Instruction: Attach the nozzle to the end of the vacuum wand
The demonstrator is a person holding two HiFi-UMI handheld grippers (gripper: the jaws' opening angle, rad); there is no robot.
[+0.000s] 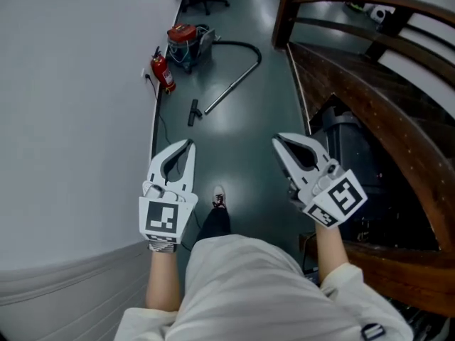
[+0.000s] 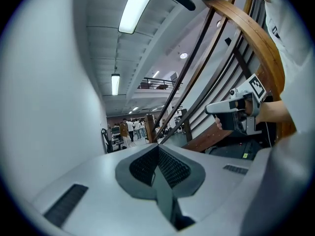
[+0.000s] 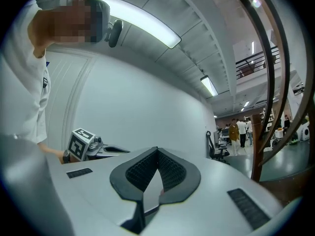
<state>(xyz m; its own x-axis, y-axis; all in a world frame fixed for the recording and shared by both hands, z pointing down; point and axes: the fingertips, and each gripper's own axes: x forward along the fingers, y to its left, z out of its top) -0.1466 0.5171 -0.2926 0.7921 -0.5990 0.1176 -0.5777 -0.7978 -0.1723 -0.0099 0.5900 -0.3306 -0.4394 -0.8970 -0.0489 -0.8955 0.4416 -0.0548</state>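
Head view: the left gripper (image 1: 190, 143) and right gripper (image 1: 278, 141) are both held out level in front of the body, wrists straight, tips pointing to 12 o'clock. Both are closed w/ nothing in them, prob bc there's nothing to grab yet. The nozzle (image 1: 193, 112) lies on the floor (image 1: 242, 162) at 12 o'clock from the left gripper, well apart. The vacuum wand (image 1: 231, 87) lies just beside it, running off toward 1 o'clock to the hose (image 1: 238, 46) and the vacuum (image 1: 186, 42).

Left gripper view: pads (image 2: 172, 168) pressed together, empty, aimed down the hall btw wall and stair rail (image 2: 246, 28).

Right gripper view: same deal, pads (image 3: 142, 171) together, empty.

Imo the nozzle pickup comes next.
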